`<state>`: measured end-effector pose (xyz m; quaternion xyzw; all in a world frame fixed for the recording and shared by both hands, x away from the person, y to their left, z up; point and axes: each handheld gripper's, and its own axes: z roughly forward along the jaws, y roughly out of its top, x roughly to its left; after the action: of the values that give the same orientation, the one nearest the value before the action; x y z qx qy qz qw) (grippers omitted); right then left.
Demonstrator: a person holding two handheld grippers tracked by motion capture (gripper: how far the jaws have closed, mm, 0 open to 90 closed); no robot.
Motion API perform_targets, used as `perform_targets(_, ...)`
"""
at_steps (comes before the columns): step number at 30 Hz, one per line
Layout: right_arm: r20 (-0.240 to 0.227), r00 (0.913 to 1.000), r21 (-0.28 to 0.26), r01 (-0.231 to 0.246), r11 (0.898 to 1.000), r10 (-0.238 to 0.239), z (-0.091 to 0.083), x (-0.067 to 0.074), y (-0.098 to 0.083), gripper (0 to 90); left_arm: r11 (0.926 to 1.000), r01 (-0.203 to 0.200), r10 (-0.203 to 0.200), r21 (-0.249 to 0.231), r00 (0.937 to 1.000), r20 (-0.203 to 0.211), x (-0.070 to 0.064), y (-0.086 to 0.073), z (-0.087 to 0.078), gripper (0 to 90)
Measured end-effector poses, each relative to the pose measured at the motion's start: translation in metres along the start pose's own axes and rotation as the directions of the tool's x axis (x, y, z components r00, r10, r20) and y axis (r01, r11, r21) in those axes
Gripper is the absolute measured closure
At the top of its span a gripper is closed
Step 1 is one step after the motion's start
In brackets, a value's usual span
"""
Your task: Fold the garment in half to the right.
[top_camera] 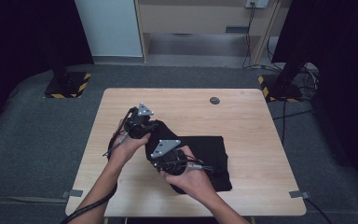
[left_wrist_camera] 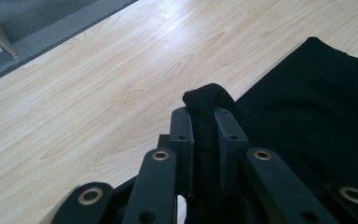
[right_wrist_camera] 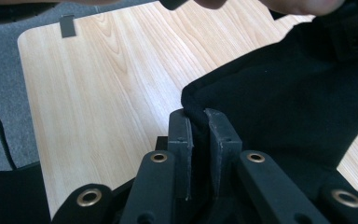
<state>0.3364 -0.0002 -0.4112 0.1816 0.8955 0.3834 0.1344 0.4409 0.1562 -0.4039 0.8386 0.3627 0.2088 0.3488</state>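
Here, a black cloth lies on the table, its left edge pinched by both the left claw and the right claw, each closed tight on fabric. Judging by this, gripping is done; whatever folding or spreading is intended remains.

Even overhead light falls on the pale tabletop, with a soft sheen across the wood in the left gripper view. The room's sides sink into near black in the high view. The black cloth shows almost no detail. The high view is soft and slightly grainy; shadows are faint.
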Motion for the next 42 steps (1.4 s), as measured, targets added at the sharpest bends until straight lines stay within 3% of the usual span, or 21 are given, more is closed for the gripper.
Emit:
perform_targets(9, 0.008, 0.9993, -0.015, -0.037, 0.999, 0.037, -0.017, -0.011, -0.009, 81.5, 1.0, -0.004, 0.004, 0.007, 1.0, 0.0, -0.008, 0.014, 0.003, 79.8)
perform_targets(22, 0.021, 0.996, -0.041, -0.086, 0.995, 0.087, -0.043, -0.029, -0.018, 81.5, 0.9998, 0.008, -0.008, -0.019, 0.9999, 0.013, -0.021, 0.035, 0.01, 79.8)
perform_targets(42, 0.031, 0.995, -0.045, -0.094, 0.995, 0.095, -0.06, -0.036, -0.031, 81.8, 0.9997, -0.024, 0.024, -0.001, 0.9995, 0.022, -0.043, 0.059, 0.025, 79.7)
